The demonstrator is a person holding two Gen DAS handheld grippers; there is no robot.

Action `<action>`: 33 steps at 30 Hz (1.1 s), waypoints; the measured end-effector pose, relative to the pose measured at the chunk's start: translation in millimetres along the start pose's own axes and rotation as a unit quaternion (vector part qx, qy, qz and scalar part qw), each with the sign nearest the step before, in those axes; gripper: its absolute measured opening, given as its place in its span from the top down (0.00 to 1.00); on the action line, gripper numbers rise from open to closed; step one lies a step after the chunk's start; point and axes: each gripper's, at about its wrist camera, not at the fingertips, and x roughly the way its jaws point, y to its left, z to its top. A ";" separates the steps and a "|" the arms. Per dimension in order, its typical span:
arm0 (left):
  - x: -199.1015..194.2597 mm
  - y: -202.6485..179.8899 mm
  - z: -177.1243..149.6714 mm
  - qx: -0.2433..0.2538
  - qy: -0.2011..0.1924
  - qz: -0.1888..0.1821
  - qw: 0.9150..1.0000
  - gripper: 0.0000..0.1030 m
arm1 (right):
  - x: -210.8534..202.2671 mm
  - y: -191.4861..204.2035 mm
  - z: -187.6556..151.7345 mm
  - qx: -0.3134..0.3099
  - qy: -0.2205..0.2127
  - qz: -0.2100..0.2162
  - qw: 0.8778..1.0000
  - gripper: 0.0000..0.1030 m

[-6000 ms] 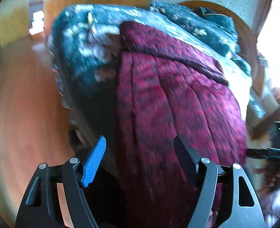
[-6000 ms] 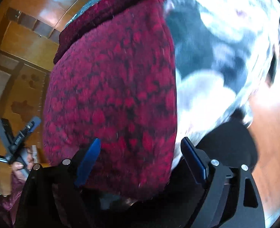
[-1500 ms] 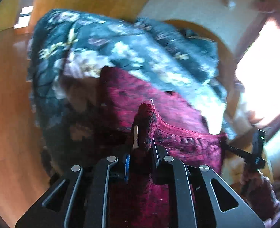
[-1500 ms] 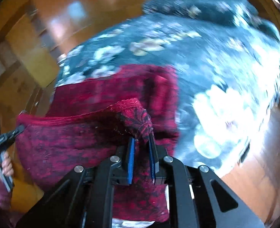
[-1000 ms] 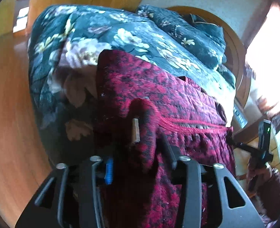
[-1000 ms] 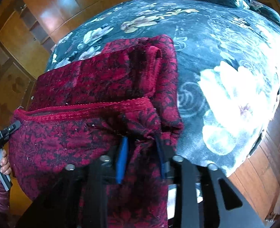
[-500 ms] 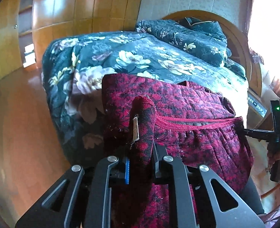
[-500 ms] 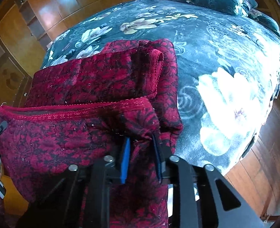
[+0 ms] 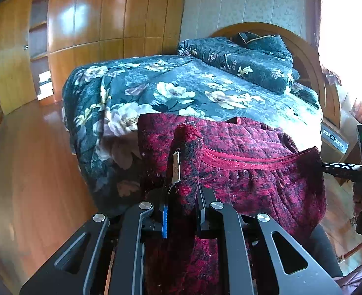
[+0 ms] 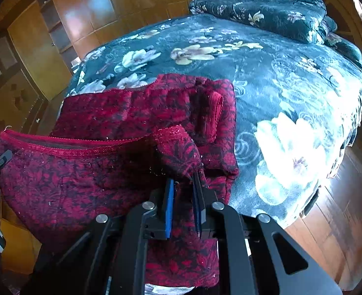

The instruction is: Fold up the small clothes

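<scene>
Red garment waistband ends clamped in L & R hand-held gripper, at bed edge

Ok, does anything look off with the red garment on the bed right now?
Only slightly: the red garment hangs over the bed edge, its far part bunched unevenly. Both the left gripper and right gripper pinch its waistband.

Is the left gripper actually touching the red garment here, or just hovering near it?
Touching. The left wrist view shows the left gripper shut on a bunched corner of the red garment, with the fabric pinched between its jaws.
</scene>
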 end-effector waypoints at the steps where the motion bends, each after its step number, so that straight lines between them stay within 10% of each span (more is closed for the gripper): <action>1: -1.5 -0.4 0.3 0.000 -0.001 0.000 1.000 0.86 | -3.5 0.4 0.7 -0.001 -0.003 0.001 1.000 0.88; 17: -10.6 21.9 5.1 -0.067 -0.016 -0.052 0.996 0.87 | -38.4 8.7 11.2 -0.025 -0.027 0.028 0.999 0.89; 33: 35.7 28.5 79.9 -0.052 -0.037 -0.039 0.997 0.87 | -21.7 2.8 83.6 -0.020 -0.072 0.012 0.997 0.89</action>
